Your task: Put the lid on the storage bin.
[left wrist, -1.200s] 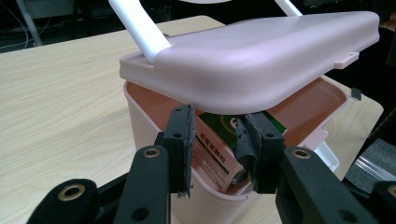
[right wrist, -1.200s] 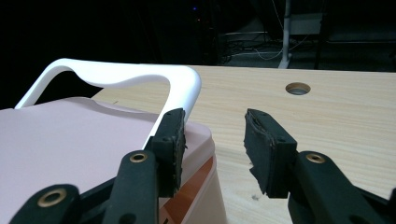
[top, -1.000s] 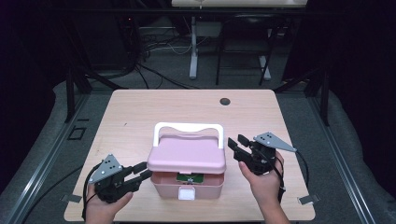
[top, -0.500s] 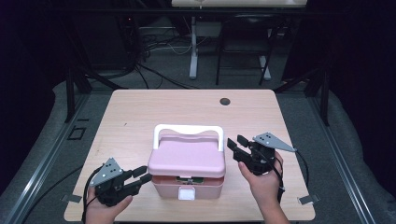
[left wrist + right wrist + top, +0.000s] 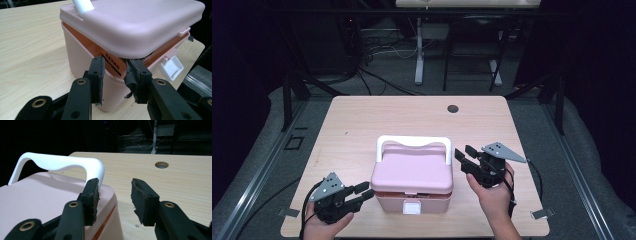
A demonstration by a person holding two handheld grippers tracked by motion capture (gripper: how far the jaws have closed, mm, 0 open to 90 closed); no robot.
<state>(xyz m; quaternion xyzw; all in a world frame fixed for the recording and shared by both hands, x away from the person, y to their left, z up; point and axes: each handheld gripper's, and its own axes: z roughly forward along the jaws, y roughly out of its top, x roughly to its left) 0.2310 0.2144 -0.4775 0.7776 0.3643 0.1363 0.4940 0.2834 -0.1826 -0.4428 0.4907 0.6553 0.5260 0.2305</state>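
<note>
The lidded storage box (image 5: 412,181) stands on the counter (image 5: 362,125) near the middle of its front edge, its latch (image 5: 412,207) facing that edge. Its carry handle (image 5: 413,145) rises along the back of the lid (image 5: 412,172). The left gripper (image 5: 362,194) sits just beside the box's front left corner, near the counter's front left corner. The right gripper (image 5: 464,157) sits just beside the box's back right corner, toward the right edge. A cable hole (image 5: 453,108) lies well behind the box, near the back edge.

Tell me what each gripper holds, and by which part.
Nothing is held. The left gripper stands open by the pink box's raised lid edge; the right gripper is open beside the white handle.
</note>
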